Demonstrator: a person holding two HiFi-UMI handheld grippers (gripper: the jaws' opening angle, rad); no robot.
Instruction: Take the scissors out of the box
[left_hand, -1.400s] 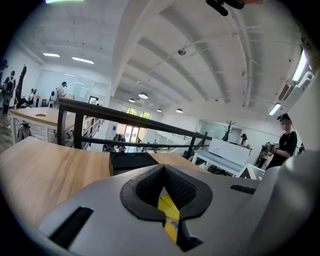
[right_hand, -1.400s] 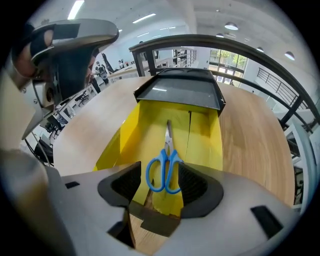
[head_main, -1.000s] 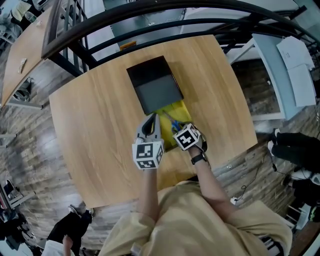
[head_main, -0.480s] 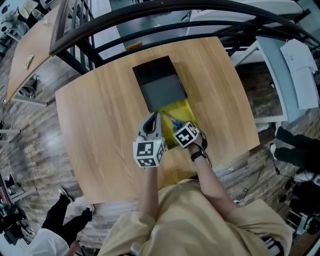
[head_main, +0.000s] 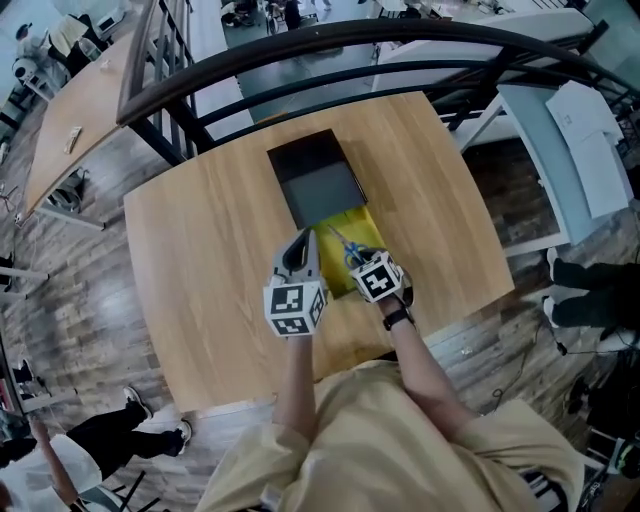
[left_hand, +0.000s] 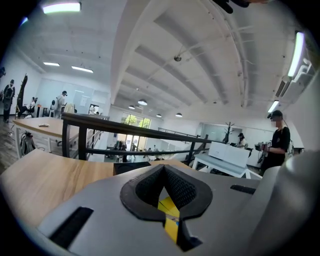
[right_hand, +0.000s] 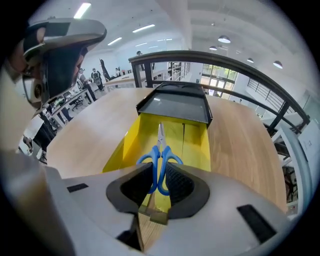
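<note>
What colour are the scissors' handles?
The scissors have blue handles. They show best in the right gripper view.

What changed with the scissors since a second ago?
The right tongs took hold of the scissors: they are closing, and the blue handles sit pressed between their pads. The scissors' tips point along the yellow box. The yellow box, the black cover and the table look as they were.
</note>
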